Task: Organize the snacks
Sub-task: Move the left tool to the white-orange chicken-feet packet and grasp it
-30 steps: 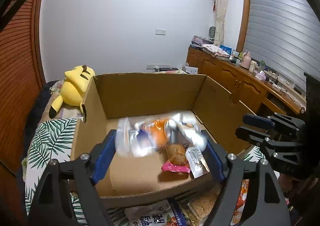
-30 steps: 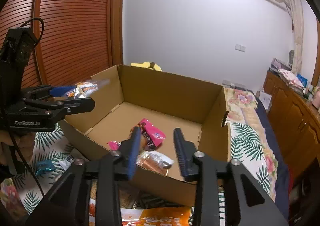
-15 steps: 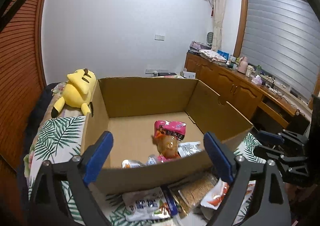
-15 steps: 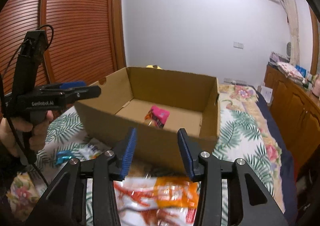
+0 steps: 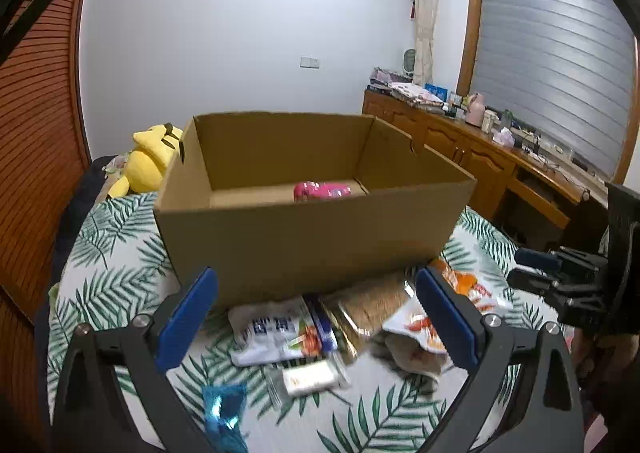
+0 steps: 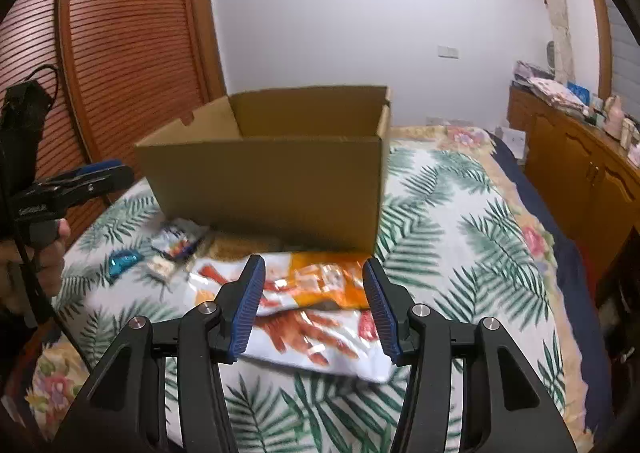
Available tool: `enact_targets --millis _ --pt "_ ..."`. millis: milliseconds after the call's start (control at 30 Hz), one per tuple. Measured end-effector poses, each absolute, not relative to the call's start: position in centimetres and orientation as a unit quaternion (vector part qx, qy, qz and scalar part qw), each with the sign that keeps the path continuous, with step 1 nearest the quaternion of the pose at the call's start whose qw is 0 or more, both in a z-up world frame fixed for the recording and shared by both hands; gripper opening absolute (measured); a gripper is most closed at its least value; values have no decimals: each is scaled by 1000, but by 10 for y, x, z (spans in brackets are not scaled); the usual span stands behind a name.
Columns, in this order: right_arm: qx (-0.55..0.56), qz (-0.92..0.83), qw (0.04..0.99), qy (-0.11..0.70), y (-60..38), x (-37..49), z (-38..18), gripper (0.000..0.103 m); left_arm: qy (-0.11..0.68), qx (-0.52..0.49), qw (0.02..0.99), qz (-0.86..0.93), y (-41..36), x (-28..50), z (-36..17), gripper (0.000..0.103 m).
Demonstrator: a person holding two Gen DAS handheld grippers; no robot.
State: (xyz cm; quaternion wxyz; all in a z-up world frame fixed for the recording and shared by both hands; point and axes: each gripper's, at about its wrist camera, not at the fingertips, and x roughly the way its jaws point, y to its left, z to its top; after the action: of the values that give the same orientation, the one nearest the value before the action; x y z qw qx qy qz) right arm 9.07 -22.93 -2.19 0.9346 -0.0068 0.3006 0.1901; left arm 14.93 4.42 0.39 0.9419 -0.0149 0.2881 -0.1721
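Cardboard box [image 5: 312, 237] wall hiding most contents, left gripper [image 5: 316, 317] spread empty, right gripper [image 6: 314, 307] opening, empty

Open cardboard box [image 5: 312, 237] standing upright on the leaf-print bed [image 5: 108, 277], a pink packet [image 5: 322, 191] lying inside. Loose snacks lying before its near wall: white-and-blue packet [image 5: 280, 333], clear bag of brown crisps [image 5: 372, 309], large orange-and-white bag [image 6: 316, 305] lying flat, small white packet [image 5: 314, 377], blue foil wrapper [image 5: 224, 407]

Brown cardboard box [image 5: 312, 237], pink packet [image 5: 322, 190] inside, on green leaf-print bedspread [image 6: 460, 237].
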Motion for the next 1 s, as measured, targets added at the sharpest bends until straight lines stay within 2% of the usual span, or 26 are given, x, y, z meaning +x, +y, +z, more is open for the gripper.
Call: enact_targets --millis 267,600,867,1000 --pt "4 182 930 320 -241 82 -41 52 314 -29 933 -177 36 137 -23 100" --pt "19 180 924 338 -256 70 -57 52 325 25 916 -236 -29 141 -16 98" --pt "23 176 923 343 -270 58 -61 52 375 81 881 -276 -88 159 -30 76" --pt "28 177 922 343 -274 55 -61 52 401 111 865 -280 -102 170 -42 76"
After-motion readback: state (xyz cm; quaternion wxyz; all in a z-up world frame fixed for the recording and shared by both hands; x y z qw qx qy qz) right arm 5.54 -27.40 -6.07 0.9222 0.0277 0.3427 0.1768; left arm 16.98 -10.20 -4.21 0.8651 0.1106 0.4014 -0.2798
